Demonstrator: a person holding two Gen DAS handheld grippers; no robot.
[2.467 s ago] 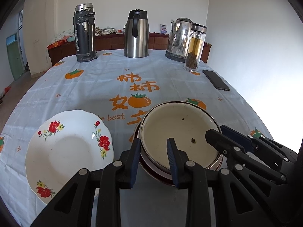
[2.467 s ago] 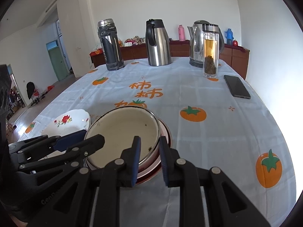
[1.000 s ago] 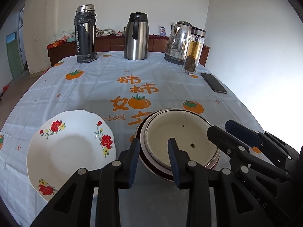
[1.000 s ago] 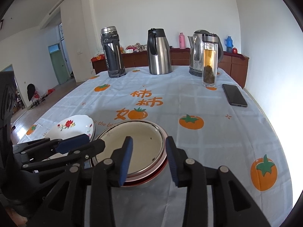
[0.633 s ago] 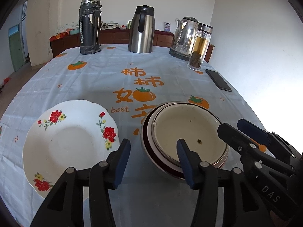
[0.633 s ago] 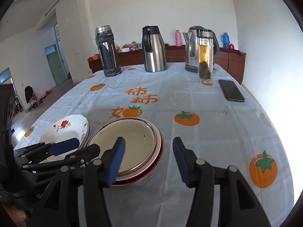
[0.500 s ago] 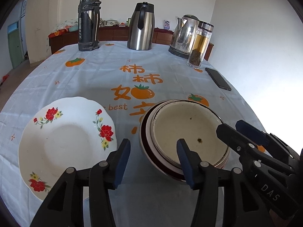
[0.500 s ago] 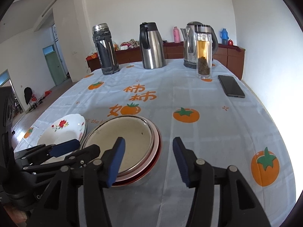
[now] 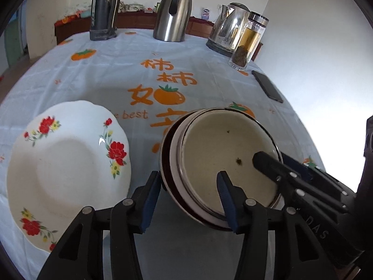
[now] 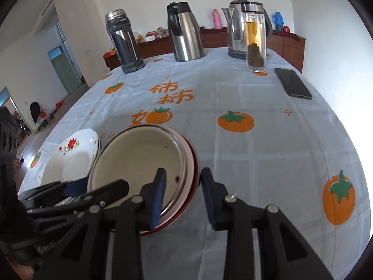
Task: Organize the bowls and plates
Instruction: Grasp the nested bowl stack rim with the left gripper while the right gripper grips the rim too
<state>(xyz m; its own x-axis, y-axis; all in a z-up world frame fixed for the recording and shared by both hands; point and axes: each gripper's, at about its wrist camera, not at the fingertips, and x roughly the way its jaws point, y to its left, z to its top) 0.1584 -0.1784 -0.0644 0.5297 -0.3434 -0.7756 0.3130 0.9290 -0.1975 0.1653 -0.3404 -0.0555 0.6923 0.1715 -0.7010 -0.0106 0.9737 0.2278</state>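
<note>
A cream enamel bowl (image 9: 223,154) sits nested in a stack of bowls with a dark red outer rim (image 9: 166,177) on the tablecloth. A white plate with red flowers (image 9: 63,163) lies to its left. My left gripper (image 9: 188,196) is open, its jaws standing either side of the stack's near left rim. My right gripper (image 10: 183,192) is open, its jaws standing either side of the stack's (image 10: 139,163) right rim. The flowered plate (image 10: 70,161) shows at the left in the right wrist view.
At the far side of the table stand a dark thermos (image 9: 103,9), a steel carafe (image 9: 172,11), an electric kettle (image 9: 227,30) and a glass tea bottle (image 9: 248,42). A black phone (image 9: 267,86) lies at the right. The table's right edge is close.
Both grippers went from shut on the bowl stack's rim to open, pulled back a little, and have now closed in around the rim again. The stack sits on the table.
</note>
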